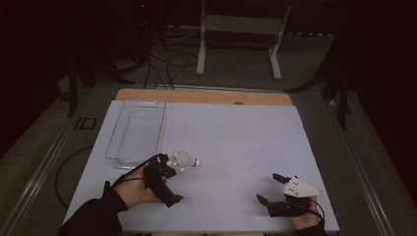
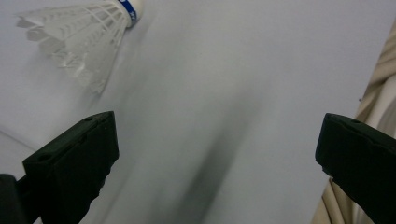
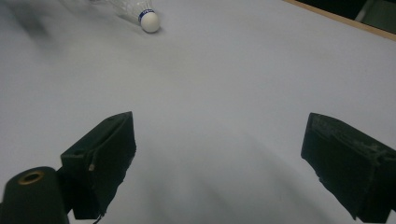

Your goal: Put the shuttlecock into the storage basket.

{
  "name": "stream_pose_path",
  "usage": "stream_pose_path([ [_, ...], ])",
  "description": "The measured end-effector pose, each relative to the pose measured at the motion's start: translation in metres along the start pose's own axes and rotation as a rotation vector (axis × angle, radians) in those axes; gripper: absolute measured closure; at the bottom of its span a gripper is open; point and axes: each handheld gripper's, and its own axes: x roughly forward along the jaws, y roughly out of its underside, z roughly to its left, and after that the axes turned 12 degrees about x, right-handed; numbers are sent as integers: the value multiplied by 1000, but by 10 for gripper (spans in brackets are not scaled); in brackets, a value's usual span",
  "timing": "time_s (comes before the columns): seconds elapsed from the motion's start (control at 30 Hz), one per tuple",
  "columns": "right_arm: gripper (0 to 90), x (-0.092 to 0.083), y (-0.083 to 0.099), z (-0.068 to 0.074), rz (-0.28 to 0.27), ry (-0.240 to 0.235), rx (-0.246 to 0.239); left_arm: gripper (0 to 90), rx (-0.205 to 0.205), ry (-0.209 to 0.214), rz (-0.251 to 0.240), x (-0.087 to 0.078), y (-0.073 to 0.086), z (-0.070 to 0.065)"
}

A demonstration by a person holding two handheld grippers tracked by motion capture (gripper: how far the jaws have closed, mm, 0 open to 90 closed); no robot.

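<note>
One shuttlecock (image 1: 184, 161) is lying on its side on the white table (image 1: 236, 147), its cork tip pointing toward the right gripper. The left gripper (image 1: 169, 184) is hovering just beside its feathers, jaws spread wide with nothing between them. One clear tray (image 1: 135, 130) is sitting beyond. The right gripper (image 1: 269, 188) is resting well apart, jaws also spread.

a: what lies ahead of the left gripper (image 2: 215, 158)?
b: a white shuttlecock (image 2: 81, 39) on its side on the pale table (image 2: 224, 70), up at the top left, its blue-banded end toward the top edge.
a: and the jaws?
b: spread wide, nothing between them.
</note>
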Motion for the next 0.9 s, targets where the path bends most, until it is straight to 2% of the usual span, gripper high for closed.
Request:
stream_pose_path([
  [0.2,99,0,0,0,0,-1,-2,1,29,31,58,3,-7,9],
  [0.33,98,0,0,0,2,-2,-2,2,38,33,78,6,-12,16],
  [0.5,99,1,0,0,6,-7,0,1,76,20,109,11,-17,22],
  [0.67,99,2,0,1,7,-9,-7,2,69,30,131,17,-21,33],
  [0.73,99,2,0,0,9,-8,-6,2,52,22,135,18,-23,36],
  [0.9,99,1,0,0,8,-11,0,12,46,8,130,17,-25,46],
])
